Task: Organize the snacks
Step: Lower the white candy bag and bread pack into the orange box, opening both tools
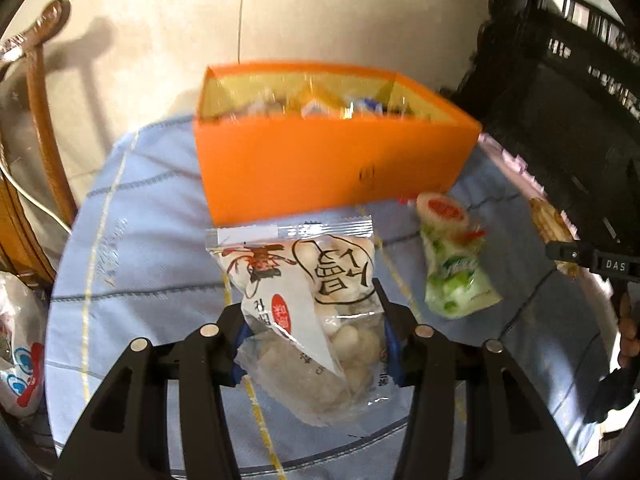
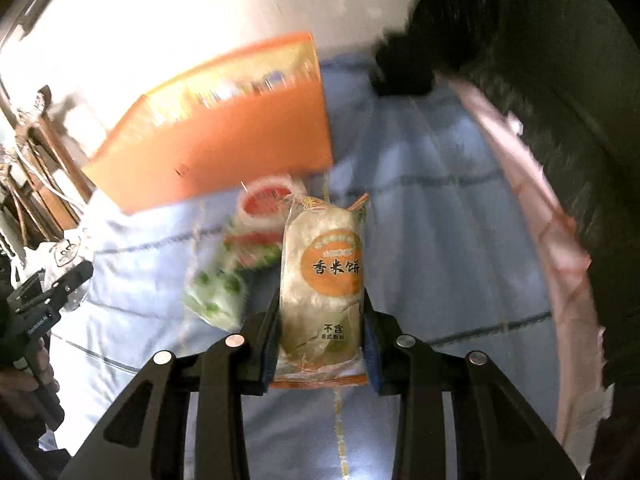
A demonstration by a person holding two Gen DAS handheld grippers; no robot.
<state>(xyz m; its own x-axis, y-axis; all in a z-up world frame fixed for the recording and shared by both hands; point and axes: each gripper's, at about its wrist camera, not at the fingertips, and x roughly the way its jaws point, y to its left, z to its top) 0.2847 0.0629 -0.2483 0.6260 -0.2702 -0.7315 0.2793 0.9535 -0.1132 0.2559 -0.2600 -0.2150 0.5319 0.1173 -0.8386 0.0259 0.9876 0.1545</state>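
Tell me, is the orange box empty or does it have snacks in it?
Not empty. The orange box has no lid on, and wrapped snacks show above its front wall. How full it is, I cannot tell.

Both views are fisheye cameras riding on hand-held grippers, each looking forward and steeply down along its own two fingers. The left wrist view faces the long side of the orange box (image 1: pixel 304 168) squarely, close above the blue tablecloth (image 1: pixel 152 264). The right wrist view sees that box from its right end — tilted, blurred. Both share the box, the cloth and the green-and-white snack packet (image 1: pixel 456 264) lying between them; each also catches the other gripper at its edge.
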